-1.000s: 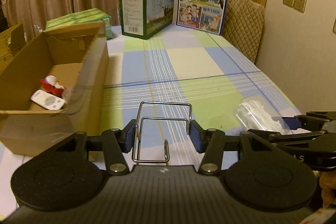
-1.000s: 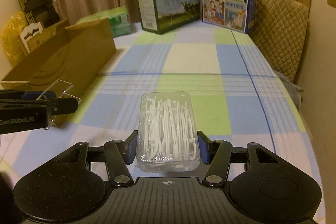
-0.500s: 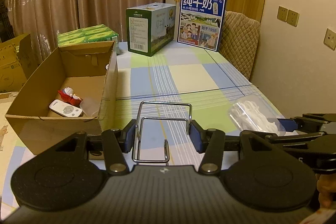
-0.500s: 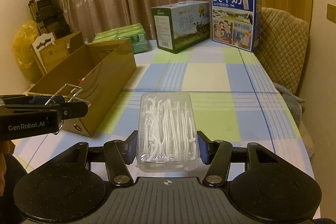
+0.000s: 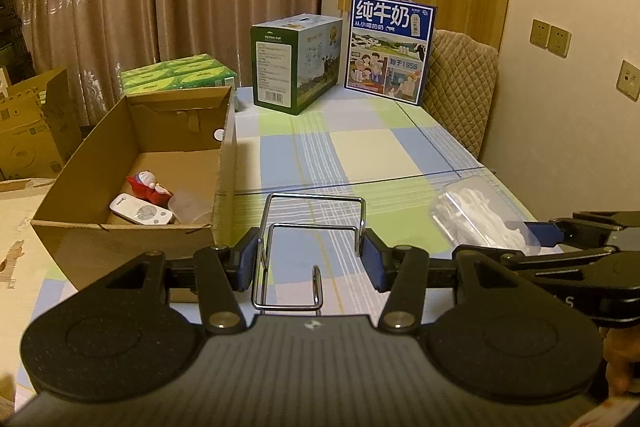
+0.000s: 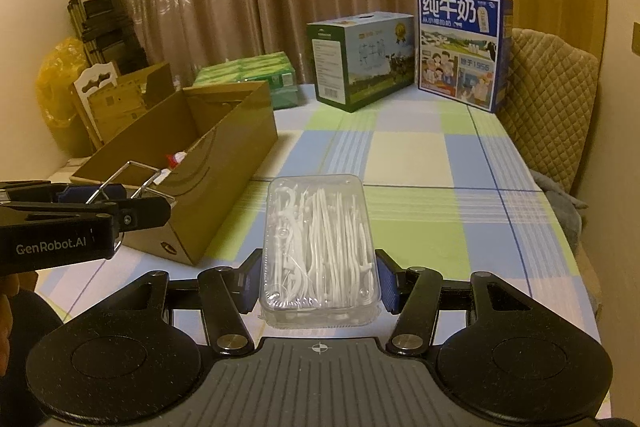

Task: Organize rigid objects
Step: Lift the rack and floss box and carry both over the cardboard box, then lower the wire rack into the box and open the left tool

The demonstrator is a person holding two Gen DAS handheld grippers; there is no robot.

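My left gripper (image 5: 310, 255) is shut on a bent chrome wire holder (image 5: 314, 227) and holds it above the checked tablecloth, right of an open cardboard box (image 5: 120, 227). The box holds a white remote (image 5: 140, 215), a red and white toy (image 5: 146, 185) and a clear plastic piece (image 5: 188, 207). My right gripper (image 6: 318, 277) is shut on a clear plastic box of white floss picks (image 6: 318, 251), held above the table. The left gripper (image 6: 116, 207) with the wire holder also shows in the right wrist view, next to the cardboard box (image 6: 224, 163).
A green milk carton box (image 5: 296, 63), a blue milk box (image 5: 390, 49) and green tissue packs (image 5: 176, 75) stand at the table's far end. A padded chair (image 5: 460, 91) is at the right. More cardboard boxes (image 5: 28, 123) stand off the table at left.
Both grippers have risen and pulled back with their objects still held, so the cardboard box's inside and more of the room now show.
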